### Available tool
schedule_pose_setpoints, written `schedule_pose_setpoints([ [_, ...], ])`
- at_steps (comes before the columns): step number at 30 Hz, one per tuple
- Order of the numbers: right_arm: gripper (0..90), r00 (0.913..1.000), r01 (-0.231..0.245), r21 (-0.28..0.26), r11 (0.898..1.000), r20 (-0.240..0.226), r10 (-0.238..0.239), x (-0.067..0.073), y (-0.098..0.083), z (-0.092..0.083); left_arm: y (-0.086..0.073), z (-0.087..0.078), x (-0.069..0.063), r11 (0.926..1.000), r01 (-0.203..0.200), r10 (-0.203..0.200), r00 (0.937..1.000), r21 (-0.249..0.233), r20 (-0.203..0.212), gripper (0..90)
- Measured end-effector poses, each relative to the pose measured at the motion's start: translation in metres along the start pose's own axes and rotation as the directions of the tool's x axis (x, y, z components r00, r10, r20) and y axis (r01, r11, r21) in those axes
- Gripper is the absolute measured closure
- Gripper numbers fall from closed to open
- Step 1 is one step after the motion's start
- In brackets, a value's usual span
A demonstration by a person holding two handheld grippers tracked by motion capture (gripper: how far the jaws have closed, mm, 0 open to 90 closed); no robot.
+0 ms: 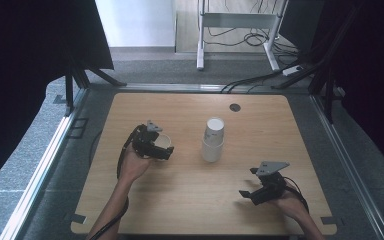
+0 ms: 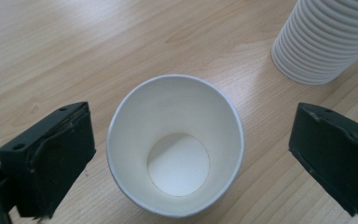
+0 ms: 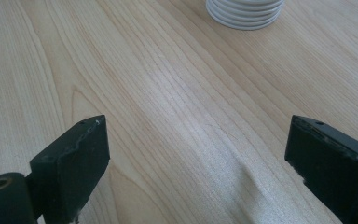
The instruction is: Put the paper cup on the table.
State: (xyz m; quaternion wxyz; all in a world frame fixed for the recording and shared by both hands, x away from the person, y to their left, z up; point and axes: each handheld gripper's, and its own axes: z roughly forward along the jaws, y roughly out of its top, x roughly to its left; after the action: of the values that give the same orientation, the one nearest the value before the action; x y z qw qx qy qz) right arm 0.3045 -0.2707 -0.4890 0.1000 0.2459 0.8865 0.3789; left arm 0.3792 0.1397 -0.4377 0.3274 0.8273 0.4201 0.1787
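White paper cup [image 2: 175,144] btwn wide-open left tongs [image 2: 186,154], untouched, right tongs [image 3: 200,163] open, empty

A small dark round cap [image 1: 235,107] sits in the wooden table [image 1: 190,200] near its far edge (right of centre), with a white desk frame [image 1: 237,22] and cables [image 1: 260,77] beyond

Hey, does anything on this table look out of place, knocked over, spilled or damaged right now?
Nothing stands out. The single paper cup stands upright and empty between the open jaws of the left claw, with no dents showing. The cup stack leans slightly but stands. The wooden table looks dry.
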Motion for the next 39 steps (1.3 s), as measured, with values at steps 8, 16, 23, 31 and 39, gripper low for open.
schedule_pose_setpoints([
  [8, 6.2, 1.0000, -0.005, -0.001, 1.000, 0.002, 0.005, 0.000, -0.001, -0.001, 0.000, -0.009, -0.005, 0.9993, -0.014, 0.013, 0.9999, -0.035, -0.007, 0.0],
  [16, 5.1, 0.9998, -0.018, -0.014, 1.000, 0.008, 0.018, -0.001, -0.001, -0.002, -0.002, -0.019, -0.015, 0.9970, -0.031, 0.030, 0.9995, -0.070, -0.010, 0.0],
  [23, 4.4, 0.9997, -0.022, -0.024, 0.999, 0.011, 0.023, -0.001, -0.001, -0.004, -0.003, -0.030, -0.022, 0.9943, -0.042, 0.041, 0.9991, -0.098, -0.009, 0.0],
  [31, 3.6, 0.9996, -0.025, -0.027, 0.999, 0.009, 0.025, -0.002, -0.003, -0.007, -0.007, -0.044, -0.031, 0.9907, -0.061, 0.059, 0.9982, -0.122, -0.012, 0.0],
  [39, 2.4, 0.9992, -0.039, -0.041, 0.998, 0.009, 0.040, -0.004, -0.006, -0.010, -0.014, -0.058, -0.040, 0.9868, -0.078, 0.077, 0.9969, -0.142, -0.012, 0.0],
])
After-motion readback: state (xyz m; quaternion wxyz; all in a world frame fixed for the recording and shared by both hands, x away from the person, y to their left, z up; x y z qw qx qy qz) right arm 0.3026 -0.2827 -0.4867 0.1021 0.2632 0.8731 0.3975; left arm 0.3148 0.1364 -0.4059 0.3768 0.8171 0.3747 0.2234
